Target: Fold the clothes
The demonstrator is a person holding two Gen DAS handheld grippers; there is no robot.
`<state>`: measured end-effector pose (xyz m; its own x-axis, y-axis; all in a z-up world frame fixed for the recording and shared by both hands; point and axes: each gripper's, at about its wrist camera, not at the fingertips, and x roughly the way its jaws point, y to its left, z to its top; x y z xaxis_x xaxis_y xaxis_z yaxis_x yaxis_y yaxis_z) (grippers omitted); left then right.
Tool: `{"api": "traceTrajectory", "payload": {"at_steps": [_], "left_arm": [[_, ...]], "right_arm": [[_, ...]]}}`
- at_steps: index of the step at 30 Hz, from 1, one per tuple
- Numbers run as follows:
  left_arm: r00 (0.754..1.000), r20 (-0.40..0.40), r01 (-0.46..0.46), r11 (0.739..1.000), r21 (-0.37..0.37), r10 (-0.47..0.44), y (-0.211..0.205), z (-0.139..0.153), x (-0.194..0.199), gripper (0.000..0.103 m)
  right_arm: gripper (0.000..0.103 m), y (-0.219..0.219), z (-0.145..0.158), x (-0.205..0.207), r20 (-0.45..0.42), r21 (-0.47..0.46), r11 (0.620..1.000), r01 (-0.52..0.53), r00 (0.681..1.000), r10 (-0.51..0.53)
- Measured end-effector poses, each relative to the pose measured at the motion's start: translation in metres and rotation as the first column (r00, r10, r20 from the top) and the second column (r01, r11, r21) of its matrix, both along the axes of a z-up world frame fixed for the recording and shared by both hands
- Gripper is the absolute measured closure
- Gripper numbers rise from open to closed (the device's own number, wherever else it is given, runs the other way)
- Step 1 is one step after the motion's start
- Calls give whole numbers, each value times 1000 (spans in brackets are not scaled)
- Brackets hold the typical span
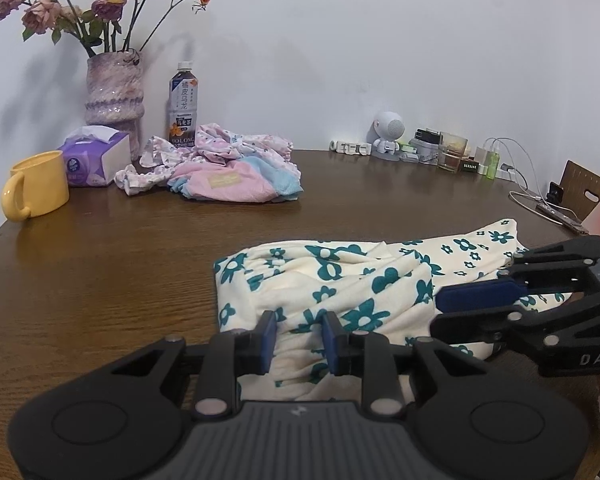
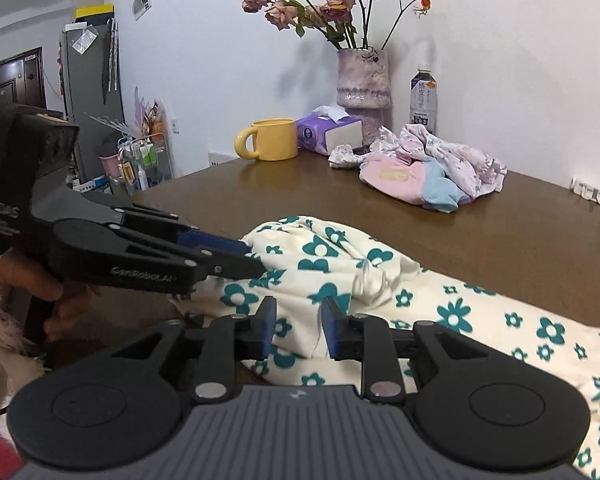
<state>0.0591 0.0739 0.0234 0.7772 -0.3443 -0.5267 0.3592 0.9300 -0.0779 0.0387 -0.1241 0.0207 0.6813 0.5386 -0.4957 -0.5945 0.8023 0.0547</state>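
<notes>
A cream garment with teal flowers (image 1: 340, 276) (image 2: 480, 320) lies bunched on the brown wooden table (image 1: 100, 280), near its front edge. My left gripper (image 1: 299, 332) has its blue pads close together with a fold of this cloth pinched between them. From the right wrist view the left gripper (image 2: 252, 260) comes in from the left, held by a hand (image 2: 40, 284), its tips closed on the garment's edge. My right gripper (image 2: 299, 328) also squeezes a bunch of the cloth. It appears at the right in the left wrist view as the right gripper (image 1: 440, 308).
A pile of pink, blue and floral clothes (image 1: 228, 172) sits at the back. Left of it stand a yellow mug (image 1: 36, 188), a tissue box (image 1: 96, 156), a vase of roses (image 1: 114, 100) and a bottle (image 1: 183, 108). Small items (image 1: 432, 148) and a cable (image 1: 540, 204) line the back right.
</notes>
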Motion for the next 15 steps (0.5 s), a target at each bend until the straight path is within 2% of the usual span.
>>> {"api": "traceTrajectory", "payload": {"at_steps": [3,4,5,9,13,15], "left_arm": [[1000,0,-2,1000,-1,2,0,0,-1,79],[1000,0,-2,1000,-2,2,1,0,-1,79],[1000,-1,-2,1000,-5,2,1,0,-1,79],[1000,-6,-2,1000,-20,2,4,0,0,79],[1000,-5,-4,1000,-20,4,6,5,-2,79],[1000,24,-8,1000,-10,8,5,12,-9,79]], "right_arm": [[77,5,-4,6,-16,-13,1000,-1,1000,0],[84,6,-5,6,-24,-17,1000,-7,1000,7],[99,7,-6,6,-32,-22,1000,-14,999,14],[100,1,-5,-2,-35,-20,1000,-11,999,10],[100,-4,-11,-2,-81,-25,1000,-7,997,5],[100,-4,-12,0,-93,-27,1000,-3,996,0]]}}
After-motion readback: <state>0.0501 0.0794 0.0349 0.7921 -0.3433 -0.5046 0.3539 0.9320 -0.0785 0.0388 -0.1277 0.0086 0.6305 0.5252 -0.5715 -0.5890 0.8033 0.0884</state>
